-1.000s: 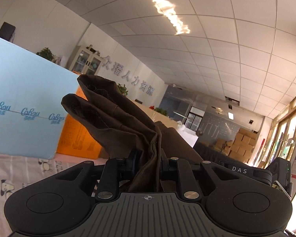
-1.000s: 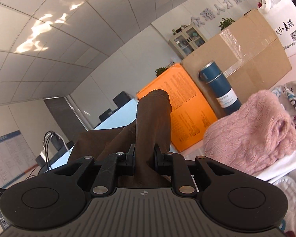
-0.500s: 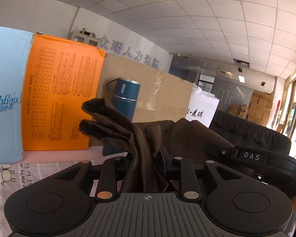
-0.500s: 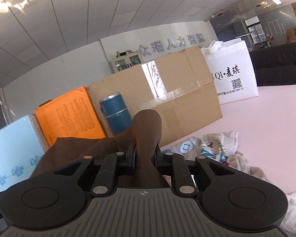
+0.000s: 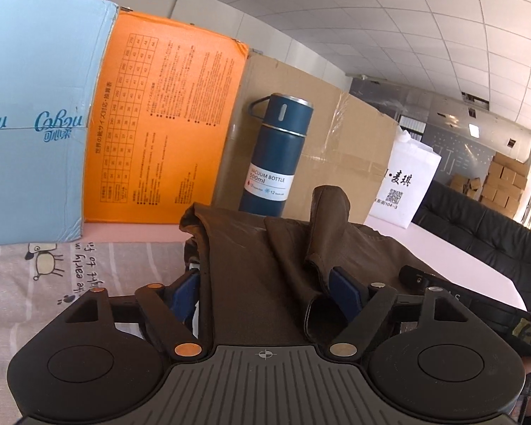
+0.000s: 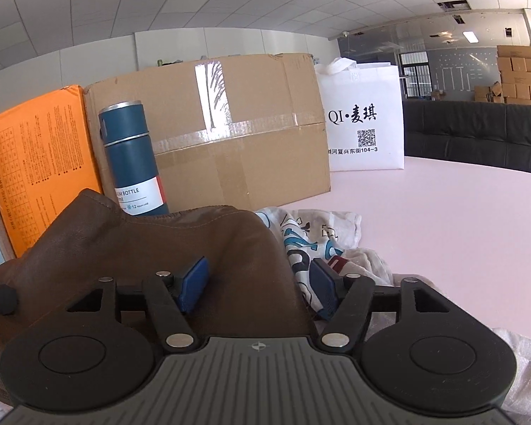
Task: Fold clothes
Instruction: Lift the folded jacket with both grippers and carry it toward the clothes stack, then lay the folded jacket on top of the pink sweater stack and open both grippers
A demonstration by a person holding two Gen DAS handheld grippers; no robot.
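A dark brown garment [image 5: 258, 269] lies bunched between my two grippers, low over the table. In the left wrist view my left gripper [image 5: 265, 283] has its jaws opening wide; the cloth lies loose between the blue pads [image 5: 343, 288], which no longer press it. In the right wrist view the same brown garment [image 6: 152, 244] drapes between the jaws of my right gripper [image 6: 262, 279], which are also opening, its pads [image 6: 194, 278] apart from the fabric's fold. The other gripper's black body [image 5: 421, 279] shows past the cloth at right.
Along the back stand a light blue box [image 5: 32, 113], an orange box [image 5: 163, 124], a blue vacuum bottle [image 5: 276, 156], a cardboard box [image 6: 230, 134] and a white bag [image 6: 364, 117]. A printed white garment [image 6: 318, 241] lies on the pink table [image 6: 442, 219]. A striped printed sheet [image 5: 53, 276] lies at left.
Both grippers came down toward the table with the brown garment. Both jaws, shut on the cloth before, have spread apart and the fabric has slumped loose between them.
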